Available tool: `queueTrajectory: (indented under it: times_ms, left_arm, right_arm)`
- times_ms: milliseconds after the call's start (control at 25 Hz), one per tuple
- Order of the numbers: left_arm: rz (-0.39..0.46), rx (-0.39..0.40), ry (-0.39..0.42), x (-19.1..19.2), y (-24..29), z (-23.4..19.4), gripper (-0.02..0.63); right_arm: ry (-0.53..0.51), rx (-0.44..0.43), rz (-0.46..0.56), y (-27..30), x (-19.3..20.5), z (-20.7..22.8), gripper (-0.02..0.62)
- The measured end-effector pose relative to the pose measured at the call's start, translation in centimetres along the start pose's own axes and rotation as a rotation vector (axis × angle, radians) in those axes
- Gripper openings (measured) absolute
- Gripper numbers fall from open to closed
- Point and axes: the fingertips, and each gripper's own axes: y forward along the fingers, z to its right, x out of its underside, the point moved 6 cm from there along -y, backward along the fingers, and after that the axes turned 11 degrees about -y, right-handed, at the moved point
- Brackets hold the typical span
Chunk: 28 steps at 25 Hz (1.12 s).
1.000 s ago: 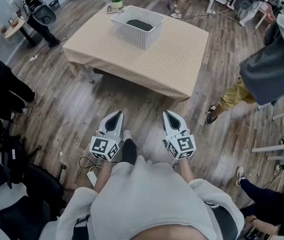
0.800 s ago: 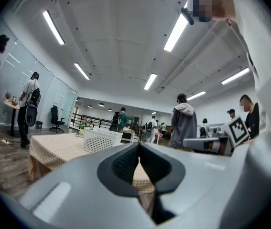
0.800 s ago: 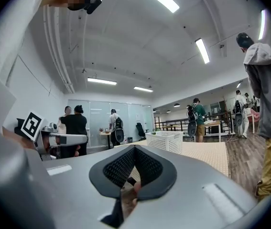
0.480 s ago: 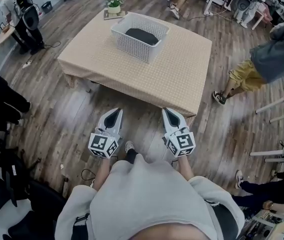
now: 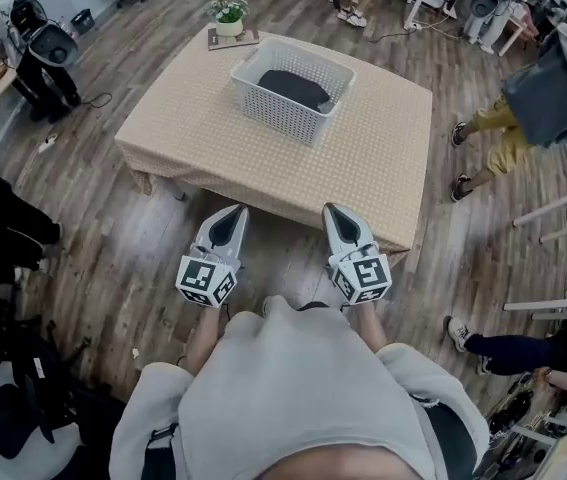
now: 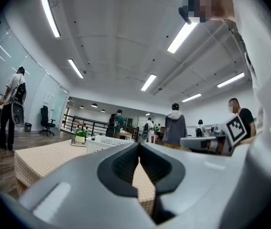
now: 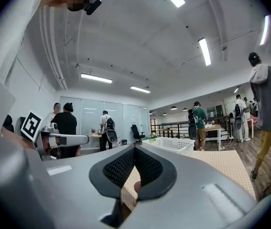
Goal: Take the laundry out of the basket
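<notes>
Left gripper (image 5: 235, 210) and right gripper (image 5: 331, 209) are both sitting clenched, tips meeting, nothing between them (each gripper view is showing only table through the slot behind the tips). Both are pointing level, side by side, tips at about the near edge of the table (image 5: 188, 118). The basket (image 5: 281, 120) is standing on the far half, well apart from both grippers, and the laundry (image 5: 296, 88) is lying as one dark heap in its bottom, below the rim. A plant (image 5: 228, 10) is sitting at the far corner just beyond the basket, and people are standing around the room but none at the table. I'm reading this as the reach-in, with nothing grasped yet. To do it well: I'd be opening the jaws before crossing the rim, not inside the basket. A level entry is going to hit the wall, so I'm suggesting tipping the picking gripper down and coming in from above. I'm aiming for a raised fold near the middle of the heap rather than a flat patch. The basket is looking light, so the other gripper should be pinning the near rim while the cloth is lifting, otherwise the basket may be coming up with it or sliding on the tablecloth.
</notes>
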Motion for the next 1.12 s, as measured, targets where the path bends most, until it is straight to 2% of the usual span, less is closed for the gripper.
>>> queueTrajectory:
  times_ms: [240,480,840,1120]
  left_arm:
    - [-0.016,0.012,-0.021,0.0,1.1,-3.1,0.011]
    - [-0.039,0.024,-0.041,1.0,3.6,-4.9,0.011]
    - [-0.034,0.035,-0.01,-1.4,12.6,-8.0,0.011]
    - [-0.012,0.014,0.017,-4.1,21.0,-10.6,0.011]
  right_arm:
    - [0.007,0.012,-0.037,2.9,0.7,-0.7,-0.002]
    - [0.012,0.04,-0.054,4.5,1.8,0.6,-0.002]
    - [0.023,0.055,-0.017,11.2,1.4,6.7,-0.002]
    - [0.022,0.036,0.023,18.1,0.3,13.2,-0.002]
